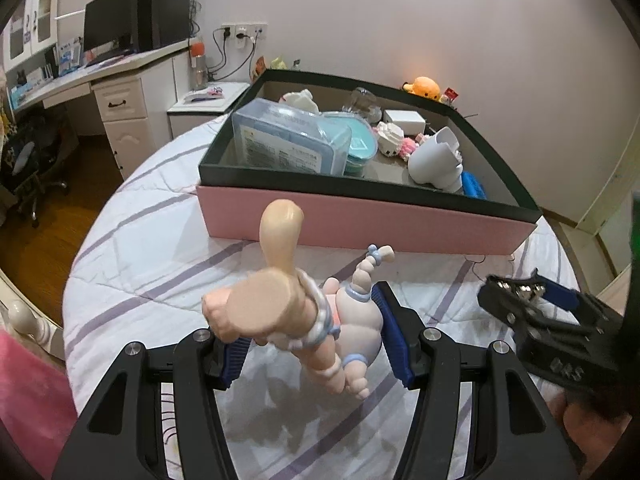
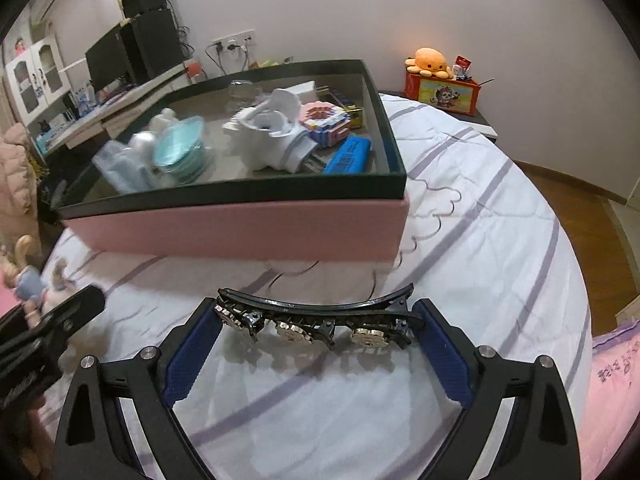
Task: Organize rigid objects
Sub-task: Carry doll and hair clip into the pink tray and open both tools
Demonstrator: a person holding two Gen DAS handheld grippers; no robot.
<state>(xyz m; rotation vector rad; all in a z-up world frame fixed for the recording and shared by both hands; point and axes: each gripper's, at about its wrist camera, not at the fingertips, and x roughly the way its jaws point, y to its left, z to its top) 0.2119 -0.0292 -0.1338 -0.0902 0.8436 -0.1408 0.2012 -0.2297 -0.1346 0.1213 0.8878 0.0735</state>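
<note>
My left gripper (image 1: 316, 332) is shut on a pale plastic doll figure (image 1: 288, 312) with blue bands, held above the striped bedsheet in front of the pink box (image 1: 360, 220). My right gripper (image 2: 316, 320) is shut on a black hair clip (image 2: 316, 314) with silver flower studs, held lengthwise between the blue pads (image 2: 192, 352). The right gripper also shows at the right of the left wrist view (image 1: 532, 300). The pink box with a dark rim (image 2: 240, 196) holds several items: a clear blue case (image 1: 280, 140), a teal lidded dish (image 2: 180, 152), a white cup (image 1: 436, 160), a blue bar (image 2: 348, 156).
The box sits on a round bed with a white, purple-striped quilt (image 2: 480, 220). An orange plush (image 2: 430, 62) sits on a red tin on a nightstand at right. A desk with a monitor (image 1: 108, 28) stands at back left. Wooden floor lies on both sides.
</note>
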